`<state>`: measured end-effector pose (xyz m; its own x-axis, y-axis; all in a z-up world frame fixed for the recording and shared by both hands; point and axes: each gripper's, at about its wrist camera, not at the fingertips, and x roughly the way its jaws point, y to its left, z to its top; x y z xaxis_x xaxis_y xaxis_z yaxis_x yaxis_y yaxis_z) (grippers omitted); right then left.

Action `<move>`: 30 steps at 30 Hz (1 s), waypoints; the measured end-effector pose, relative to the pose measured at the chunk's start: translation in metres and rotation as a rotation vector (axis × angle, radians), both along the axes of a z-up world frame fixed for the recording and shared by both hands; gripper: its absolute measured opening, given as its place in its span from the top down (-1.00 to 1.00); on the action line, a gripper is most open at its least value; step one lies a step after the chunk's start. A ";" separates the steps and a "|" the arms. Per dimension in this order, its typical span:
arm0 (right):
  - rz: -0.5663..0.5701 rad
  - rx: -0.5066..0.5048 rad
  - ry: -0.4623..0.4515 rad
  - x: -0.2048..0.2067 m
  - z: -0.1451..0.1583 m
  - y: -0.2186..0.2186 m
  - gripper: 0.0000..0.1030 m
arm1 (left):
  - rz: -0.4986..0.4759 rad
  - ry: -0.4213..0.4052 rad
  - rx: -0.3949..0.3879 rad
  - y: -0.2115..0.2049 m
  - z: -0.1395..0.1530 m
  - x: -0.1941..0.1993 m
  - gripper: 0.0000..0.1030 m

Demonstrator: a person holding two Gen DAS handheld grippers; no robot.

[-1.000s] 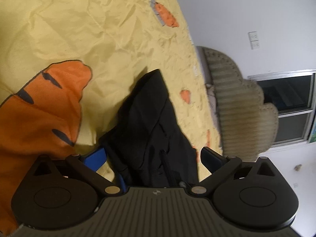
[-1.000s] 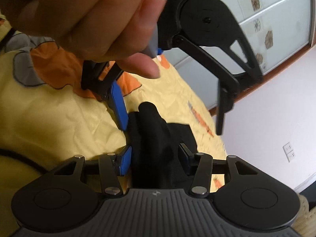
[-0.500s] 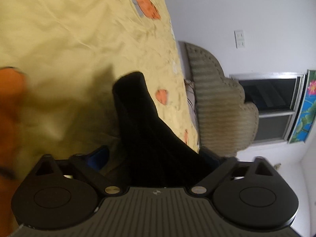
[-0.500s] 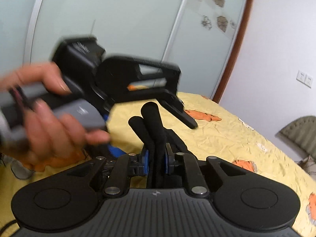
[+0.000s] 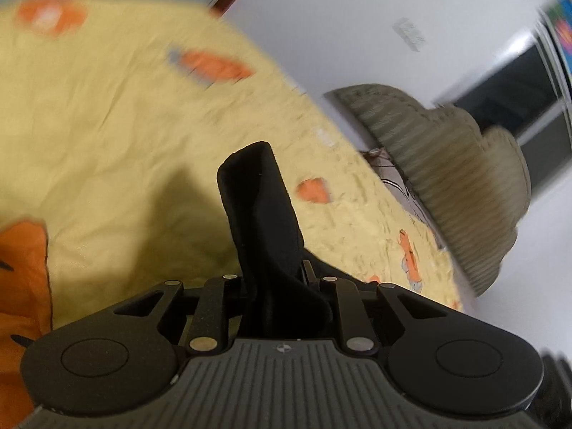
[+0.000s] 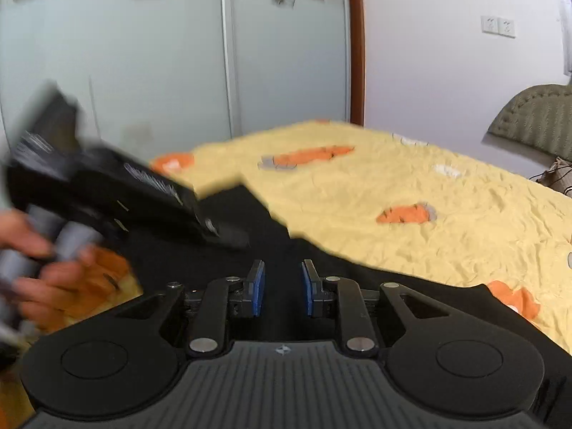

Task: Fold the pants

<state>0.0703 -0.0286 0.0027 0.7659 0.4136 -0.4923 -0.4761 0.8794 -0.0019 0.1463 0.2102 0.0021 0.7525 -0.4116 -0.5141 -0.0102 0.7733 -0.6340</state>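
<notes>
Over the yellow bed (image 6: 411, 178), both grippers had just been closing: the left gripper (image 5: 275, 279) pinched a bunched fold of the black pants (image 5: 261, 207), the right gripper (image 6: 282, 286) looked clamped on pants cloth stretching leftward.

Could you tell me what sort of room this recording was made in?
Most likely a bedroom. A bed with a yellow sheet printed with orange figures fills the view, a padded headboard stands against the wall, and frosted sliding doors, probably a wardrobe, stand beyond the bed.
</notes>
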 end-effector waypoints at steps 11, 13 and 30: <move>-0.045 0.218 -0.138 -0.055 0.029 -0.052 0.59 | -0.071 -0.250 0.234 -0.126 0.079 -0.063 0.43; -0.089 0.250 -0.148 -0.070 0.034 -0.079 0.59 | -0.117 -0.276 0.250 -0.159 0.086 -0.069 0.42; -0.507 0.400 -0.056 -0.129 -0.008 -0.284 0.55 | -0.519 -0.282 0.331 -0.408 0.021 -0.077 0.27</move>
